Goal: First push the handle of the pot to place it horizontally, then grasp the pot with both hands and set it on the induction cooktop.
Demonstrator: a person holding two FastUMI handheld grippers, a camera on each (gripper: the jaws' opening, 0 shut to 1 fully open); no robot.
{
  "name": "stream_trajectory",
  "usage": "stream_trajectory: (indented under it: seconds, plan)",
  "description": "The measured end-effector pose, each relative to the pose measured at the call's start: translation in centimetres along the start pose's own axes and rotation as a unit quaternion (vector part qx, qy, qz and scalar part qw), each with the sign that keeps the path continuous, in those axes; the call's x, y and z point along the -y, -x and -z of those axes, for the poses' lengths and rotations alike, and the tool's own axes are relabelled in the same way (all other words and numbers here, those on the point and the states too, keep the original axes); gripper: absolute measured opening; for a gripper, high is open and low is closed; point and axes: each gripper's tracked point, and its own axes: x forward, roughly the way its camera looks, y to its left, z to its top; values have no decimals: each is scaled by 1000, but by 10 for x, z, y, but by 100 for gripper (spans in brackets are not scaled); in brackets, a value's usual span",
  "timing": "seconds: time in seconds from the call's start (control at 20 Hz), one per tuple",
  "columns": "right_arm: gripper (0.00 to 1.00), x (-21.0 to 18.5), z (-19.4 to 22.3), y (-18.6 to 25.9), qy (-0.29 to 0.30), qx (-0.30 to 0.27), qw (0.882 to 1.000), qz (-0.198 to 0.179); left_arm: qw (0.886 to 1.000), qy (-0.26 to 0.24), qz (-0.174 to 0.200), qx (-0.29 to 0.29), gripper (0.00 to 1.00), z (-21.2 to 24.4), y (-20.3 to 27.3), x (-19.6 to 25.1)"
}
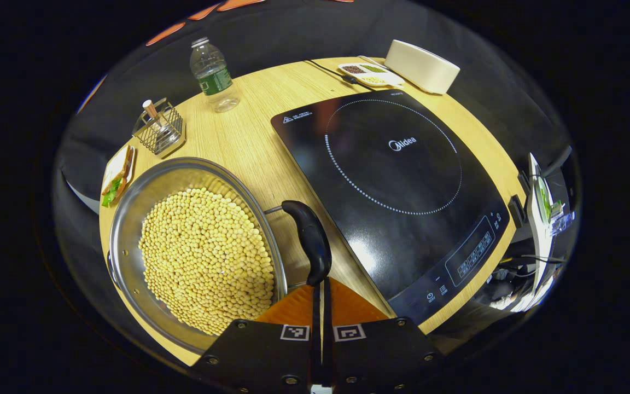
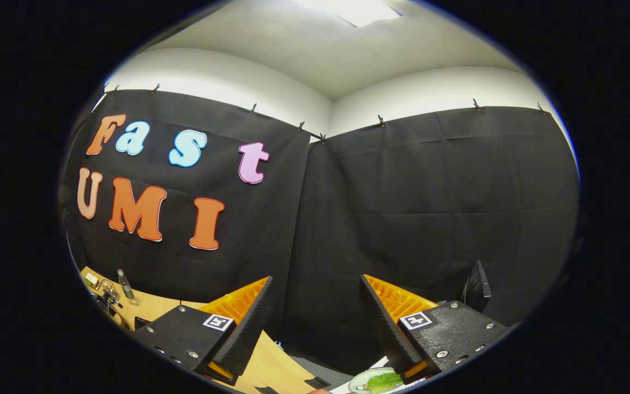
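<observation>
A steel pot [image 1: 129, 208] heaped with yellow soybeans [image 1: 205, 257] sits on the wooden table [image 1: 249, 131], left of the black induction cooktop [image 1: 397, 186]. The pot's black handle [image 1: 309, 235] juts from the rim's right side and points toward the camera, along the cooktop's left edge. My left gripper [image 1: 321, 284] is shut, fingers pressed together with nothing between them, and its tip meets the near end of the handle. In the right gripper view, my right gripper [image 2: 316, 278] is open and empty, raised and aimed at the booth wall.
Behind the pot stand a wire basket [image 1: 159, 131], a water bottle [image 1: 214, 74] and a plate with a sandwich [image 1: 117, 176]. A white box [image 1: 421, 65] and a divided dish [image 1: 371, 74] lie beyond the cooktop. A plate of greens [image 2: 380, 381] shows below the right gripper.
</observation>
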Motion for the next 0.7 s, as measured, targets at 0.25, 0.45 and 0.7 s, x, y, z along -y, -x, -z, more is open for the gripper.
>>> stream_trajectory:
  seconds: [0.25,0.45,0.7]
  plan:
    - [95,8,0,3,5,-2,1000,7,999,32,6,6,1,-9,-3,0]
    - [95,15,6,-2,13,-6,1000,8,999,40,-5,12,2,-9,-5,-2]
    - [95,27,24,-19,9,-16,1000,6,997,55,-32,32,2,-10,12,-12]
